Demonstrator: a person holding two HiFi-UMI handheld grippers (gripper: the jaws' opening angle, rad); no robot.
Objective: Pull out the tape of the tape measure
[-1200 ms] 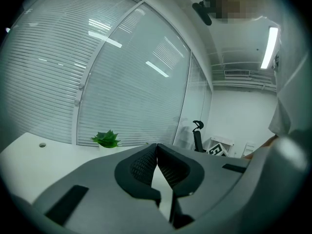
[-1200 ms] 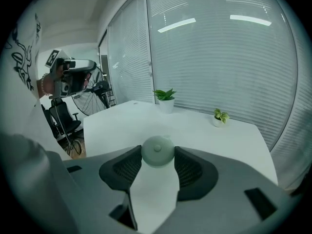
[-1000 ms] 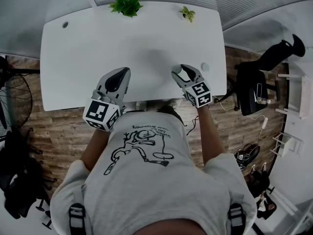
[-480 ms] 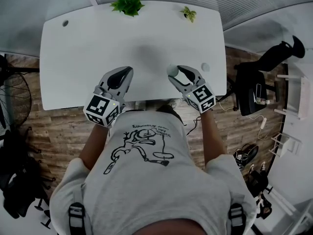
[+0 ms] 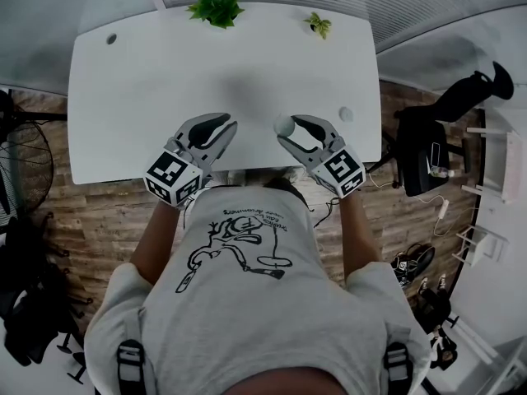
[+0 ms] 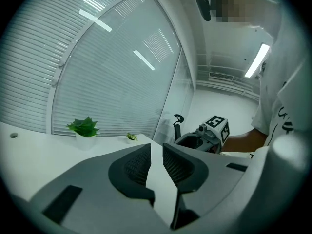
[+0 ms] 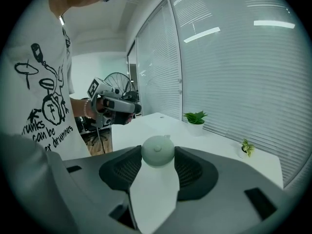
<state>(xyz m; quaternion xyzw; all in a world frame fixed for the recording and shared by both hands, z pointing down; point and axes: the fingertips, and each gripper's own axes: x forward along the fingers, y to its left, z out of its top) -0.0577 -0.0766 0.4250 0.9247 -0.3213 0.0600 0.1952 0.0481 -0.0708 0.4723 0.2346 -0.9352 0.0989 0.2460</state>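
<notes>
The fingers of the right gripper [image 7: 157, 154] stand wide apart and are clamped on a round, pale tape measure [image 7: 157, 151], one pad on each side of its rim. The case is round, so it shows no long axis. Its domed face is turned back toward the gripper's camera, and a small nub [image 7: 167, 137] on the rim points up and away from the gripper. The case sits right at the fingertips, over the near part of the white counter [image 5: 165, 72], a little right of the middle in the head view.

The fingers of the left gripper [image 6: 156, 150] stand a narrow gap apart and hold nothing; only the counter shows through the gap. These fingers have just been opening.

Changes from the earlier head views:
- The left fingers were together — they are now parted, and their tips have turned toward the right gripper.
- The right gripper has swung its tips to the left, carrying the tape measure with it.
- The two sets of fingertips now face each other, near but apart, with the tape measure on the right gripper's side of the space between.

A potted plant [image 5: 214, 5] and a smaller plant [image 5: 317, 25] stand at the counter's far edge, in front of slatted blinds [image 6: 97, 72]. An office chair [image 5: 428, 155] stands on the floor to the right.
</notes>
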